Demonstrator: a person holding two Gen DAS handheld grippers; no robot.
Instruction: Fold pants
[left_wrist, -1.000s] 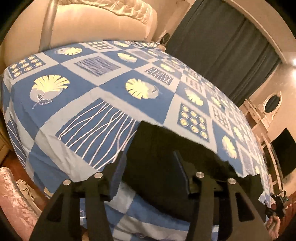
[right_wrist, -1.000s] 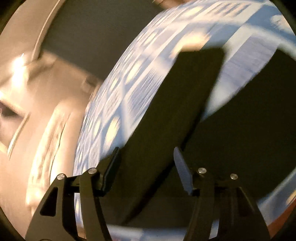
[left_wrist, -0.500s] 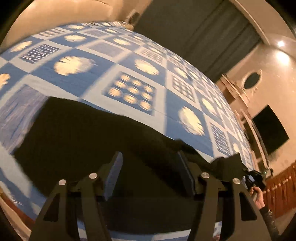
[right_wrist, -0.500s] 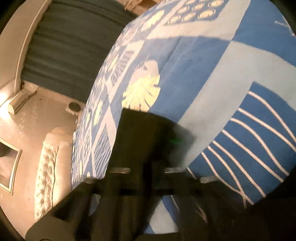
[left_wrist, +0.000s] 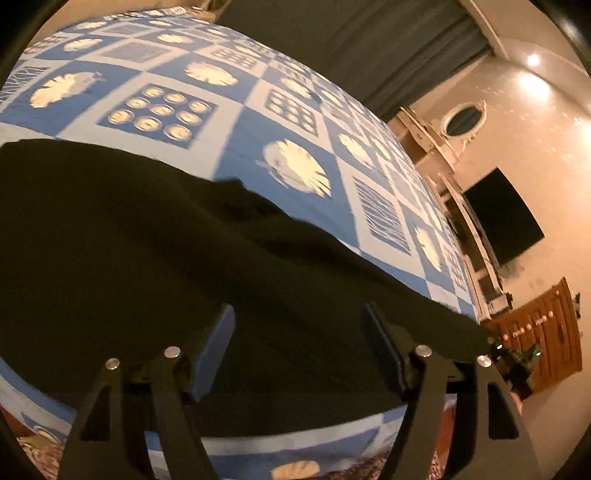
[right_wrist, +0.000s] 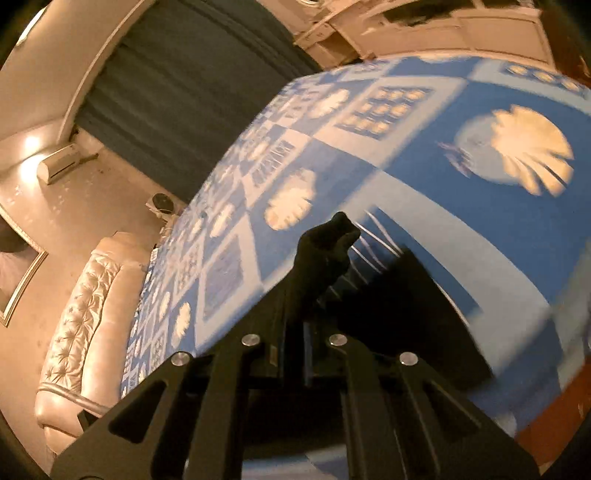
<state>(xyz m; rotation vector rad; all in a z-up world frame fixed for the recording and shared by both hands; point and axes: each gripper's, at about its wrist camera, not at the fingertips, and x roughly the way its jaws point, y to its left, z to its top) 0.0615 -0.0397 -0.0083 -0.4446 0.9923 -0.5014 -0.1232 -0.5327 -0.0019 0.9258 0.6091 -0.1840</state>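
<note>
Black pants lie spread across the near edge of a bed with a blue and white patterned cover. My left gripper is open just above the pants, its fingers apart with nothing between them. My right gripper is shut on a bunched piece of the black pants, lifted above the bed cover; more black fabric hangs to the right of it. The other gripper shows small at the pants' far right end.
A cream tufted headboard stands at the bed's far end. Dark curtains hang behind the bed. A white dresser with an oval mirror, a wall television and a wooden cabinet stand on the right.
My right gripper has closed on the pants and raised a bunch of fabric. My left gripper has swung rightward along the pants, staying open.
</note>
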